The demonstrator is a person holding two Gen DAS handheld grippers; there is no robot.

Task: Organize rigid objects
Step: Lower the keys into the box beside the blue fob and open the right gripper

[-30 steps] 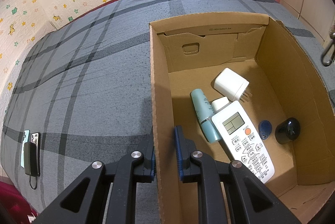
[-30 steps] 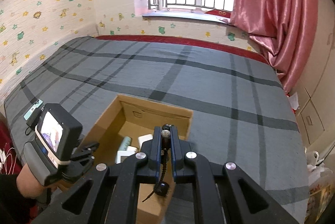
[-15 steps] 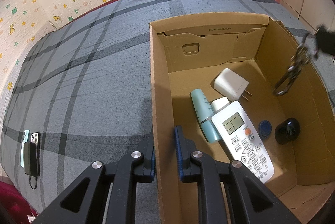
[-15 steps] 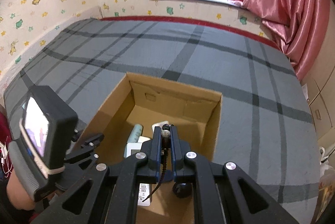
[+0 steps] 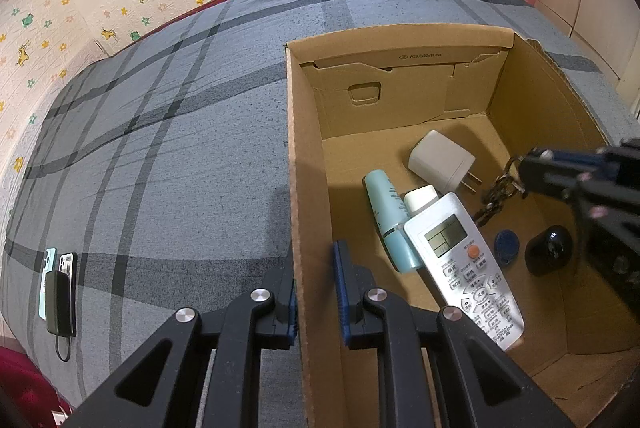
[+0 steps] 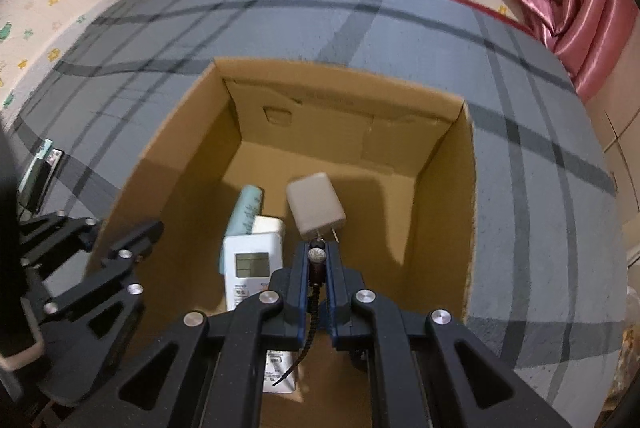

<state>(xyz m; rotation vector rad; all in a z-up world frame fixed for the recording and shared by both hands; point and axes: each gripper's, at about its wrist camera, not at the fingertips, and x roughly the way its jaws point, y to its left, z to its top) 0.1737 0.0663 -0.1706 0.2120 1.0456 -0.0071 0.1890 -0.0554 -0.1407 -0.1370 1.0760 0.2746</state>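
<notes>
cardboard box (image 5: pixel 304 155): 1 | remote control (image 5: pixel 464 260): 1 | white charger (image 5: pixel 440 157): 1 | teal tube (image 5: pixel 386 211): 1 | blue tag (image 5: pixel 506 243): 1 | black cap (image 5: pixel 548 255): 1 | keychain (image 5: pixel 496 193): 1 | phones at bed's left edge (image 5: pixel 56 288): 3

An open cardboard box (image 5: pixel 400 59) fills the frame's right half. Inside lie a white remote (image 5: pixel 466 260), teal tube (image 5: pixel 390 220), white charger (image 5: pixel 440 159), blue tag (image 5: pixel 506 244), black cap (image 5: pixel 548 255); a keychain (image 5: pixel 496 193) dangles at right.

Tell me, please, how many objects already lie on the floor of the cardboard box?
5: teal tube at left, white remote beside it, white charger behind, small blue tag and black cap at right. The remote may hide another white item.
</notes>
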